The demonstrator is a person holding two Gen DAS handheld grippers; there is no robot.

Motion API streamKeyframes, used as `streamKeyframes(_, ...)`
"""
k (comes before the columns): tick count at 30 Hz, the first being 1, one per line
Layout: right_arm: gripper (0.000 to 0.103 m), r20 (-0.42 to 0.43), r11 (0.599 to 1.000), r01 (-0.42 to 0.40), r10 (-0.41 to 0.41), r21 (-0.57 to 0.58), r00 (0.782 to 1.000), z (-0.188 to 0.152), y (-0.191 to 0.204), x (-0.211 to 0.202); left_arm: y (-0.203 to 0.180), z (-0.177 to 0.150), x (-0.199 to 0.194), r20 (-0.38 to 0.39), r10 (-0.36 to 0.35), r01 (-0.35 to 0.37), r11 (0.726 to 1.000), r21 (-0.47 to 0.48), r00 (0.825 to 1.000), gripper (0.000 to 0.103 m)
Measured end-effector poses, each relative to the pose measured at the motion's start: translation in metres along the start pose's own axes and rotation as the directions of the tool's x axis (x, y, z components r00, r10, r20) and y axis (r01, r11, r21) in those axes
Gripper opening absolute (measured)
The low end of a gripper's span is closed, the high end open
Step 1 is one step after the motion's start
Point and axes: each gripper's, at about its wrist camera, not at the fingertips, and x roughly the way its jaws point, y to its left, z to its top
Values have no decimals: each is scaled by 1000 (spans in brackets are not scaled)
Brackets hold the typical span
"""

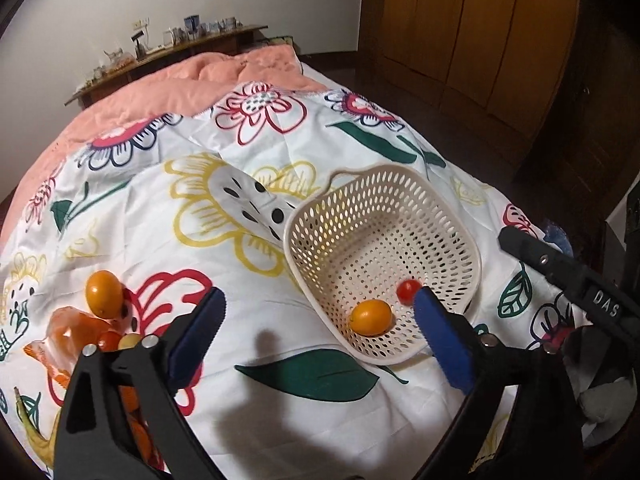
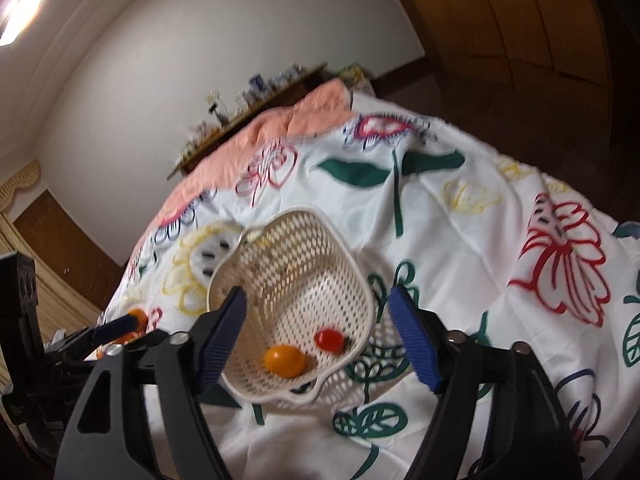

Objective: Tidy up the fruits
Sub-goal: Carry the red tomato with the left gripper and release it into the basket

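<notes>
A cream perforated basket (image 1: 384,184) rests on the flowered bedspread (image 1: 240,264). Inside lie an orange oval fruit (image 1: 371,317) and a red cherry tomato (image 1: 407,291). My left gripper (image 1: 320,312) is open above the basket's near left rim, with nothing between its blue pads. In the right wrist view, my right gripper (image 2: 318,312) is open around the basket (image 2: 296,224) without touching it; the orange fruit (image 2: 285,360) and tomato (image 2: 329,338) show inside. Another orange fruit (image 1: 104,294) lies loose to the left, beside a clear bag of fruits (image 1: 76,332).
A pink quilt (image 1: 168,92) covers the far end of the bed. Behind it stands a cluttered wooden shelf (image 1: 168,54); wooden wardrobe doors (image 1: 460,20) line the right. The bed's right edge drops to dark floor. One of the right gripper's fingers (image 1: 560,268) reaches in beside the basket.
</notes>
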Motion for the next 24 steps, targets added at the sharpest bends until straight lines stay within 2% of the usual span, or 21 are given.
streamKeyframes(2,85,39,1000,10,-10,-11,999,1,0,-4,1,0,-6,17,10,-10,1000,0,1000,97)
streamKeyframes(6,85,50,1000,16,-15,-26,999,2,3,-6,7,-3,-16,36,43,-42,999,-15,998,97)
streamKeyframes(17,85,-27,993,-37,35,-109,999,-6,33,-2,25,-16,-47,86,129,-127,991,-29,988,97)
streamKeyframes(24,85,-72,988,-73,63,-137,995,-11,49,-1,61,-34,-71,85,177,-168,981,-97,981,97)
